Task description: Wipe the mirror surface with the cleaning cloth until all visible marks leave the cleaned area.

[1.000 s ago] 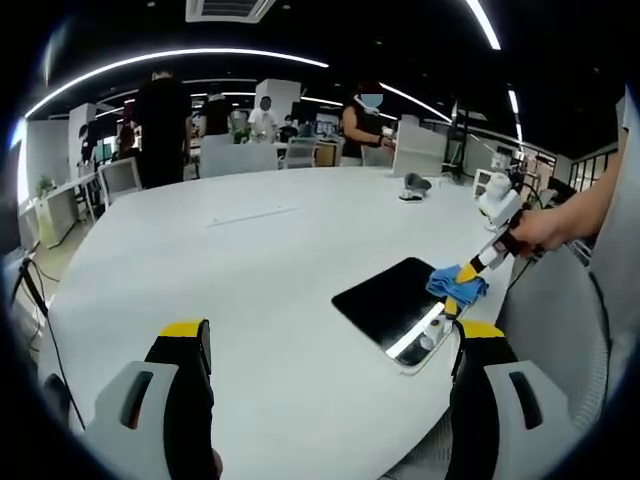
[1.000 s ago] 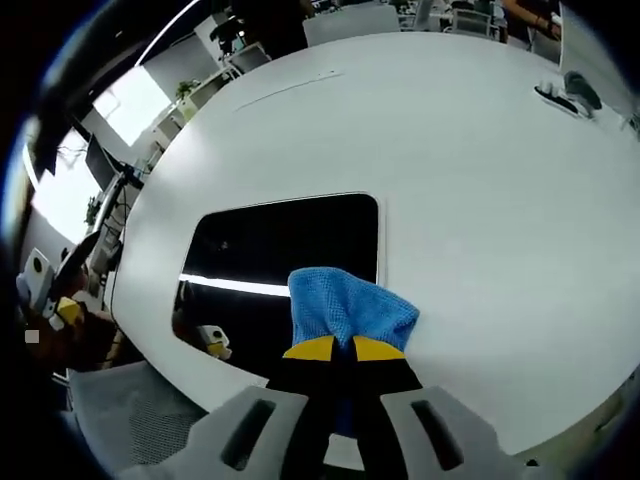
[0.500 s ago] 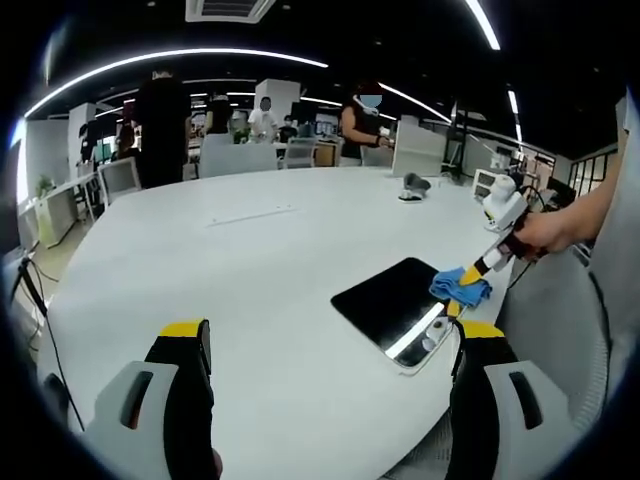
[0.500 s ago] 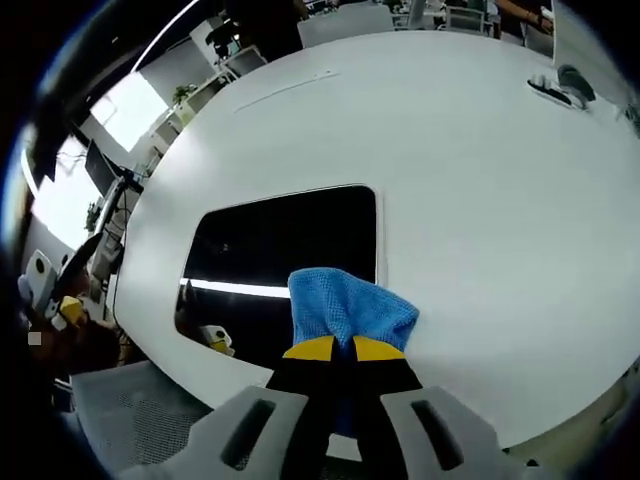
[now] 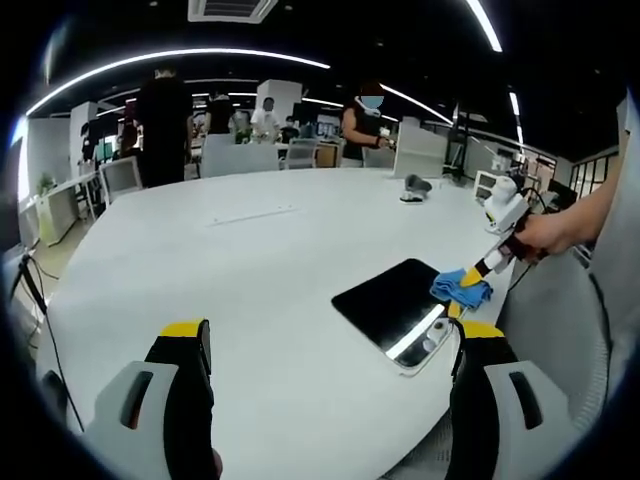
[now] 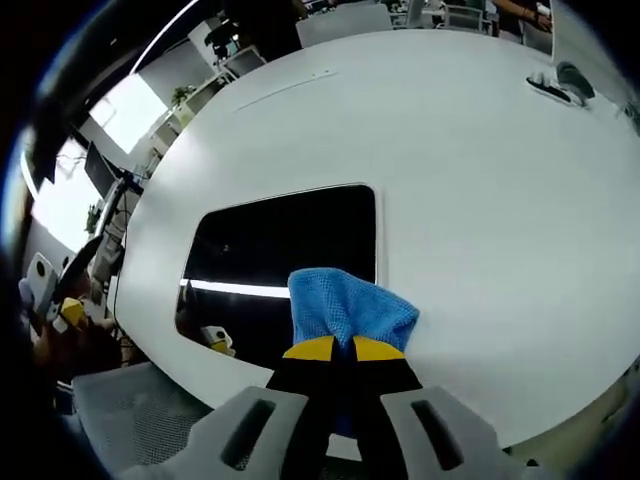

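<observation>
A dark rectangular mirror (image 5: 400, 303) (image 6: 275, 260) lies flat near the edge of the round white table (image 5: 250, 280). My right gripper (image 6: 338, 350) is shut on a blue cleaning cloth (image 6: 348, 305), whose free end rests over the mirror's near right corner. In the left gripper view the same cloth (image 5: 460, 288) hangs from the right gripper (image 5: 473, 273), held by a hand at the right. My left gripper (image 5: 330, 335) is open above the table's near side, nothing between its fingers, well left of the mirror.
A small dark object (image 5: 413, 186) (image 6: 565, 85) lies on the far side of the table. Several people and chairs stand beyond the table. A mesh chair (image 6: 120, 415) sits by the table's edge near the mirror.
The right gripper with the cloth drew back slightly toward the mirror's near corner. The left gripper has stayed put.
</observation>
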